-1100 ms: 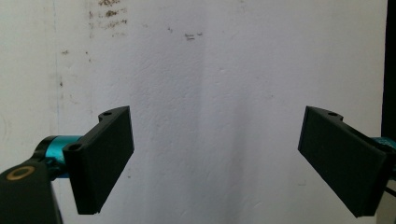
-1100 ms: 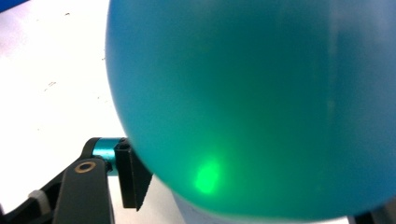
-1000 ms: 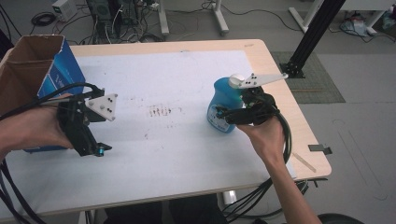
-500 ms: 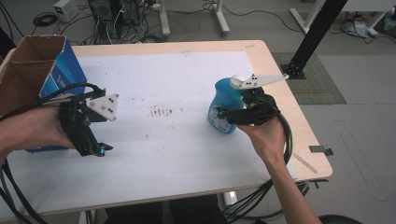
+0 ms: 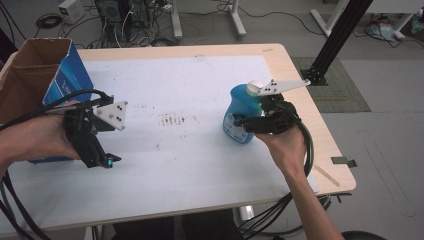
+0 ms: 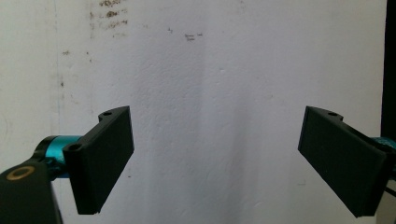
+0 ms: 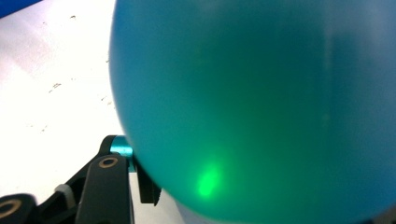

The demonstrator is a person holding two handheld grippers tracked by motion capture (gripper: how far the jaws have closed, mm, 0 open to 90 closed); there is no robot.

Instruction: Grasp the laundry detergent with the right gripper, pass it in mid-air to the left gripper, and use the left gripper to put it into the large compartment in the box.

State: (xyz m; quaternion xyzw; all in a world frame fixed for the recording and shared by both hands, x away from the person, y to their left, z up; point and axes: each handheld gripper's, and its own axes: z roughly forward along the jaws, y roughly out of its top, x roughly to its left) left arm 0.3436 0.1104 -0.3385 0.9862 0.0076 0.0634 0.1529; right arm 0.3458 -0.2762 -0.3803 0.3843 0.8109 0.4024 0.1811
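A blue bottle (image 5: pixel 242 111) is seen standing upright on the right part of the table (image 5: pixel 280 55), with its long axis vertical and its white cap (image 5: pixel 254 86) pointing up. The body is rounded and wide at the bottom and becomes narrower toward the cap. The material looks like smooth, half-transparent plastic, and a printed label (image 5: pixel 231 124) is placed low on the side that faces the left of the table. In the right gripper view the bottle (image 7: pixel 261 107) is shown as a big curved blue-green surface with a small bright green spot of light on it.

The right gripper (image 5: pixel 246 121) is held at the lower body of the bottle from the right side. One black jaw is seen pressed against the curved wall in the right gripper view, and the other jaw is hidden, so the bottle is judged to be clamped between them.

The left gripper (image 5: pixel 103 161) is held well apart from the bottle, near the left edge, just beside an open cardboard box (image 5: pixel 35 75) with blue printed sides. Its flat black jaws are spread wide over the white sheet (image 5: pixel 200 150), and nothing is held between them. The sheet is matte, a little rough, and marked with dark stains (image 5: pixel 172 120) near its middle.
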